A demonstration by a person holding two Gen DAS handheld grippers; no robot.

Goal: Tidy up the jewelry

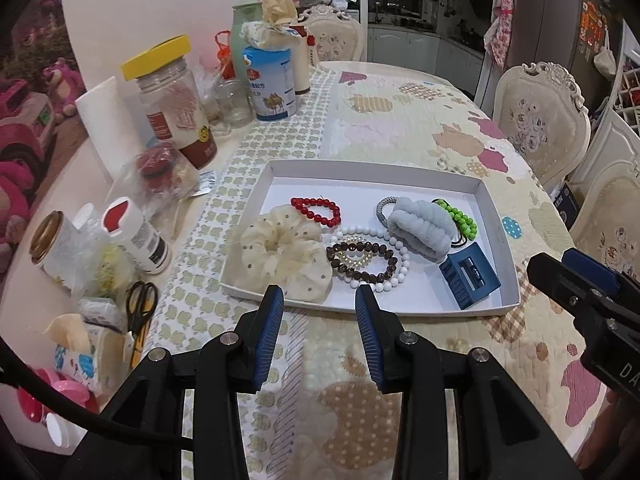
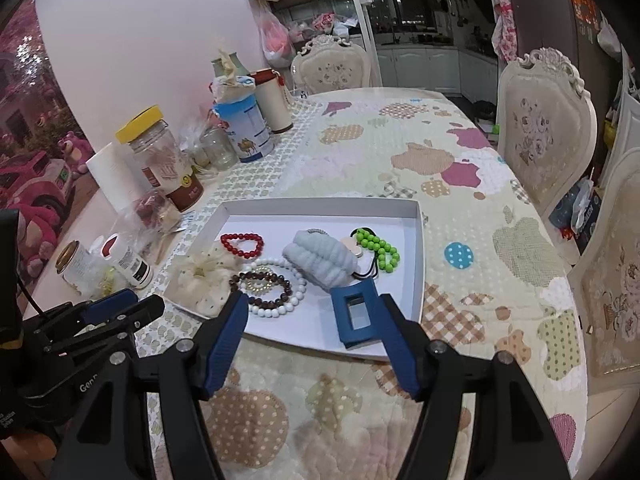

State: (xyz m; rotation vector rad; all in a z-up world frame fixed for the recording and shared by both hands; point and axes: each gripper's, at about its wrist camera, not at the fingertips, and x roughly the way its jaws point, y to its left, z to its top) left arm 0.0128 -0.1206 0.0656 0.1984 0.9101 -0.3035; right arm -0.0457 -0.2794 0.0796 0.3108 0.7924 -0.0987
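A white shallow tray (image 1: 500, 216) (image 2: 418, 248) lies on the quilted table. It holds a cream scrunchie (image 1: 280, 252) (image 2: 202, 276), a red bead bracelet (image 1: 316, 210) (image 2: 242, 244), a brown bead bracelet (image 1: 362, 262) (image 2: 262, 284), a white bead bracelet (image 1: 394, 248), a pale blue fluffy band (image 1: 424, 228) (image 2: 320, 258), a green bead tie (image 1: 460, 218) (image 2: 378, 250) and a blue hair claw (image 1: 470, 276) (image 2: 356, 314). My left gripper (image 1: 320, 300) is open and empty just before the tray's near edge. My right gripper (image 2: 314, 308) is open and empty over the tray's near edge, next to the claw.
Jars, bottles, a milk-powder tin (image 1: 270, 80) and a paper roll (image 1: 104, 120) crowd the table's left side. Scissors (image 1: 140, 304) and a tissue pack (image 1: 88, 348) lie at the near left. Upholstered chairs (image 1: 540, 120) stand along the right and far sides.
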